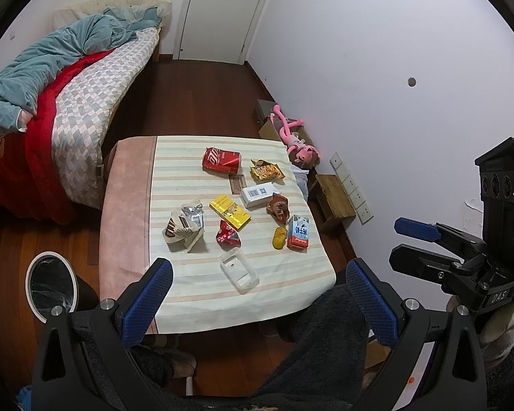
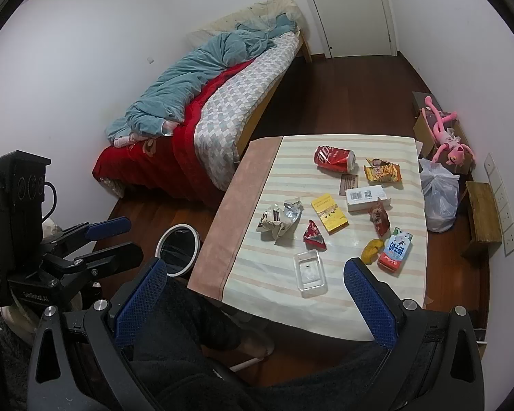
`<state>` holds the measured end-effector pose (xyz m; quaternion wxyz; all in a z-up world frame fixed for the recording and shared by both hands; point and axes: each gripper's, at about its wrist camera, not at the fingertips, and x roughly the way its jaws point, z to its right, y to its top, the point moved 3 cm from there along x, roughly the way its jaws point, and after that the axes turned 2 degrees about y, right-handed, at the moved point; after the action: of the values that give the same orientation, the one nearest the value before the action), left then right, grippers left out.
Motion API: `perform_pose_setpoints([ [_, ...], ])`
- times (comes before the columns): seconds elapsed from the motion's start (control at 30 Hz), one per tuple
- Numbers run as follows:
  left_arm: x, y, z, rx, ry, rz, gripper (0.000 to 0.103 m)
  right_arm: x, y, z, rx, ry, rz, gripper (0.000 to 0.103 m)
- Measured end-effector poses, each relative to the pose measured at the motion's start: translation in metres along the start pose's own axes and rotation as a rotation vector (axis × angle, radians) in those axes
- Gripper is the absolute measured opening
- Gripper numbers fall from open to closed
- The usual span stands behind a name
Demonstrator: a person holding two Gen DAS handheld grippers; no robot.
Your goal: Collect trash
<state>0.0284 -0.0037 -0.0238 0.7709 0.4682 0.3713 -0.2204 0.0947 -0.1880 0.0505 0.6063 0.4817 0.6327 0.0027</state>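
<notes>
Trash lies on a striped table [image 1: 195, 294] [image 2: 404, 150]: a red can [image 1: 221, 160] [image 2: 334, 158], yellow snack bag [image 1: 266, 171], white box [image 1: 258, 195], yellow box [image 1: 230, 211] [image 2: 329, 214], crumpled wrapper [image 1: 185, 226] [image 2: 280, 220], red wrapper [image 1: 227, 234] [image 2: 313, 234], brown wrapper [image 1: 279, 208], milk carton [image 1: 298, 233] [image 2: 395, 248], yellow peel [image 1: 279, 238] and clear plastic tray [image 1: 239, 268] [image 2: 310, 274]. A black bin [image 1: 53, 284] [image 2: 178, 250] stands left of the table. My left gripper [image 1: 258, 294] [image 2: 116, 239] and right gripper [image 2: 255, 294] [image 1: 406, 243] are open and empty, held above the near table edge.
A bed [image 1: 78, 102] with blankets is at the left. A door [image 1: 219, 10] is at the back. A pink plush toy [image 1: 296, 142], a white plastic bag [image 2: 440, 198], a wooden stool [image 1: 334, 200] and boxes are by the right wall.
</notes>
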Motion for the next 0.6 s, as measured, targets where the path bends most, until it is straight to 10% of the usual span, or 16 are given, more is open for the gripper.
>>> perform_pose_setpoints([
  [0.6, -0.0065, 0.0023, -0.0004, -0.001, 0.001, 0.009, 0.103, -0.0006, 0.0042, -0.002, -0.003, -0.003, 0.004, 0.103],
])
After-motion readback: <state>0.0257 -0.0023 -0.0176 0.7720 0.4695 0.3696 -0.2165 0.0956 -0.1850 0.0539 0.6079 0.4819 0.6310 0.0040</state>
